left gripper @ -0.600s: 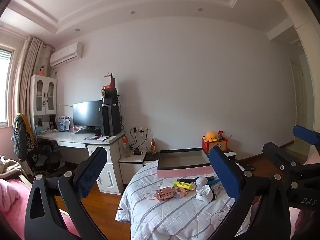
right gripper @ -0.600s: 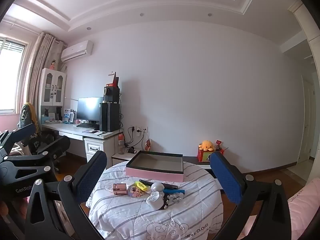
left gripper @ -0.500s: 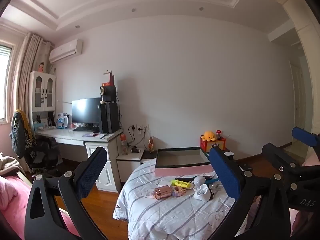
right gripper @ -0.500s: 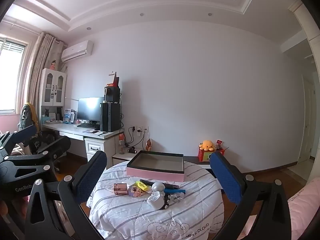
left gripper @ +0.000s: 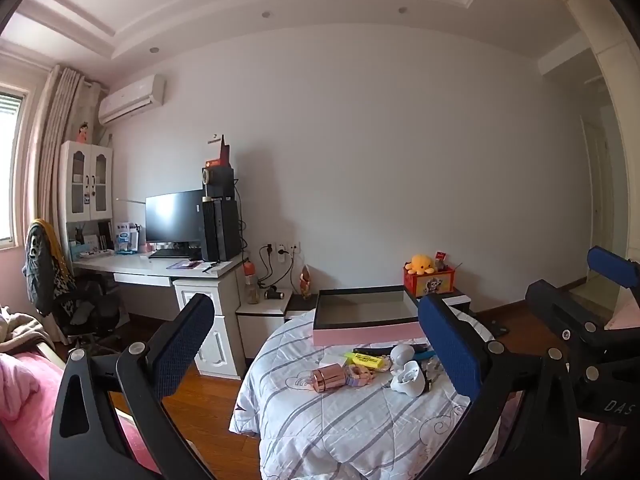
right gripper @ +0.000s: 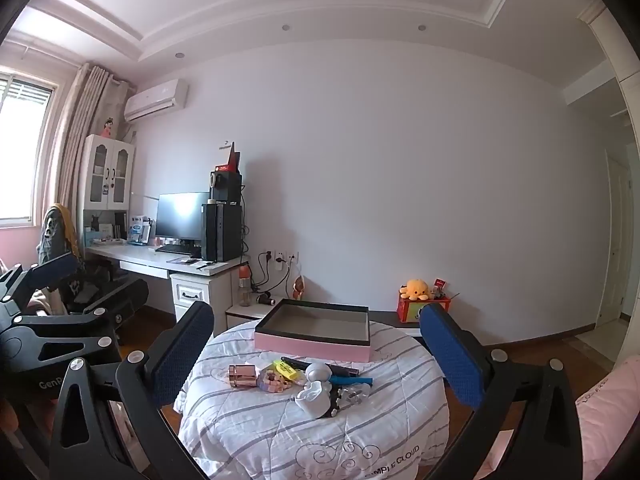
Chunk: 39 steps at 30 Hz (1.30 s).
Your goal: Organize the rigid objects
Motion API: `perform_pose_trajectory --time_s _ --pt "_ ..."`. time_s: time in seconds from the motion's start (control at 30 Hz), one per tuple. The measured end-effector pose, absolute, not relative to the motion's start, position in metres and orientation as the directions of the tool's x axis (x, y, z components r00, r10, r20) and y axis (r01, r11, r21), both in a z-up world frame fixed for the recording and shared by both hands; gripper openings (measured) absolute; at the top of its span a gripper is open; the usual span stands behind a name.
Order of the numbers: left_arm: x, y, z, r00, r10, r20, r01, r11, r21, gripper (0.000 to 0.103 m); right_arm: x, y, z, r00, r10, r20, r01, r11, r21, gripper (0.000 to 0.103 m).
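A round table under a striped white cloth (right gripper: pixel 280 432) holds a pile of small things: a rose-gold cylinder (right gripper: pixel 242 376), a yellow highlighter (right gripper: pixel 286 369), a white rounded gadget (right gripper: pixel 314 396), a blue pen (right gripper: pixel 352 380). Behind them lies an open pink box with a dark rim (right gripper: pixel 316 330). The box (left gripper: pixel 366 320) and cylinder (left gripper: pixel 328 378) also show in the left wrist view. My left gripper (left gripper: pixel 316 348) and right gripper (right gripper: pixel 316 352) are both open, empty, held well short of the table.
A white desk (left gripper: pixel 160 270) with monitor and black tower stands left of the table. A low cabinet with a red box and orange plush (right gripper: pixel 416 290) sits behind it. Pink bedding (left gripper: pixel 24 396) lies at lower left, another pink cover (right gripper: pixel 608 404) at lower right. Wood floor surrounds the table.
The left wrist view has swung slightly, so the table sits a little more to the right and lower. The right view is nearly unchanged. Both grippers stay open.
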<state>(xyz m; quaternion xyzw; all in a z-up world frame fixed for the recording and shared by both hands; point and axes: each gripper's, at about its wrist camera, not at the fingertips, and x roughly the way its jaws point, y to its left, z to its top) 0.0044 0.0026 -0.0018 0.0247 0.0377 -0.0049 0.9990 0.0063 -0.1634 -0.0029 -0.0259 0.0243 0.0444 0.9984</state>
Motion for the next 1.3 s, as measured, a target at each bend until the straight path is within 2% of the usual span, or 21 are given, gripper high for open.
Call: perform_pose_trajectory --time_s 1.3 --pt "-0.005 -0.003 0.005 0.999 -0.02 -0.049 0.024 0.997 0.068 0.103 0.007 -0.172 -0.004 0.997 0.071 -0.038 -0.072 0.997 -0.033 0.103"
